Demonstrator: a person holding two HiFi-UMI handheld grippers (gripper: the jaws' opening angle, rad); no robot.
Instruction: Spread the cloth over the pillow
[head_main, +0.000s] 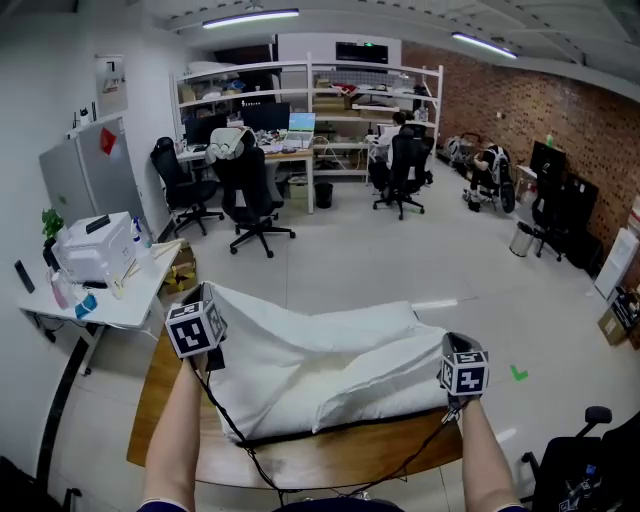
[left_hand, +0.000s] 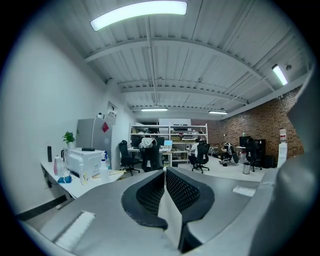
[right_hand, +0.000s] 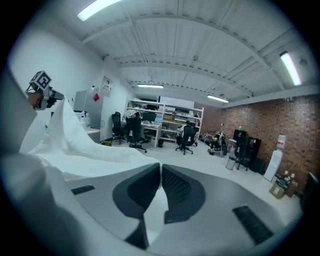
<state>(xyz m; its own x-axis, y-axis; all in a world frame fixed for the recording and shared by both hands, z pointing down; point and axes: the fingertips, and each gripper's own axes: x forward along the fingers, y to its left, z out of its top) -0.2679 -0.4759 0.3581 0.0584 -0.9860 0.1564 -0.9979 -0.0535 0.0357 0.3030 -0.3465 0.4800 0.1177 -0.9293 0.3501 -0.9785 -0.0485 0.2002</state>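
Observation:
A white cloth (head_main: 300, 345) hangs stretched between both grippers above a wooden table (head_main: 340, 460). A white pillow (head_main: 385, 385) lies on the table, its near long edge showing below the cloth. My left gripper (head_main: 200, 325) holds the cloth's left corner raised; in the left gripper view (left_hand: 165, 172) its jaws are shut on a white fold. My right gripper (head_main: 462, 368) holds the right corner lower, at the pillow's right end; in the right gripper view (right_hand: 160, 167) the jaws pinch the cloth (right_hand: 85, 150), which rises away to the left.
A white side table (head_main: 105, 290) with a printer and bottles stands to the left. Office chairs (head_main: 250, 200), desks and shelves fill the room's back. Black cables (head_main: 240, 440) trail from the grippers over the table's near edge. A black chair (head_main: 585, 460) sits at the lower right.

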